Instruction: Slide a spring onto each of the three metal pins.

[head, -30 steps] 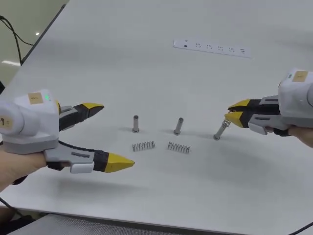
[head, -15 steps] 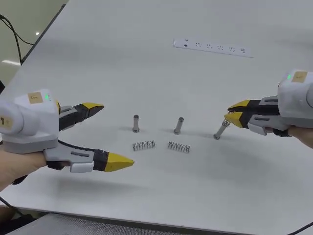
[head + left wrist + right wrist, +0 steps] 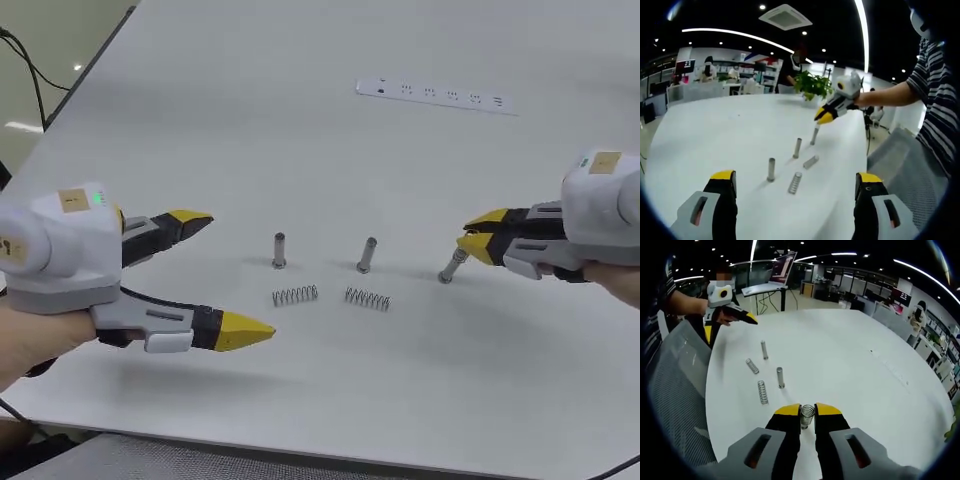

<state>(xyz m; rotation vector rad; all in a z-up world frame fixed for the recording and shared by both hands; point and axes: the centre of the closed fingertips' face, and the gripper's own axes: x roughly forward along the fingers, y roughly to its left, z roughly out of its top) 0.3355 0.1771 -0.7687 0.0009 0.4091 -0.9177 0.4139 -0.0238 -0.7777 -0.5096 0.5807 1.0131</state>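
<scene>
Three short metal pins stand in a row on the white table: left pin (image 3: 279,250), middle pin (image 3: 367,255), right pin (image 3: 452,266), which leans in the head view. Two loose springs (image 3: 294,295) (image 3: 367,298) lie just in front of them. My right gripper (image 3: 470,238) is shut on a third spring (image 3: 807,414), held at the top of the right pin. My left gripper (image 3: 225,275) hovers open and empty to the left of the pins. In the left gripper view, pins (image 3: 771,169) and springs (image 3: 795,182) lie ahead between its jaws.
A white power strip (image 3: 435,97) lies far back on the table (image 3: 300,150). The table's front edge runs close below my left gripper. A grey mesh chair (image 3: 675,390) stands beside the table. People and desks are in the room beyond.
My right gripper has shifted a little to the right and down with the spring. The left gripper, the pins and the loose springs have stayed put.
</scene>
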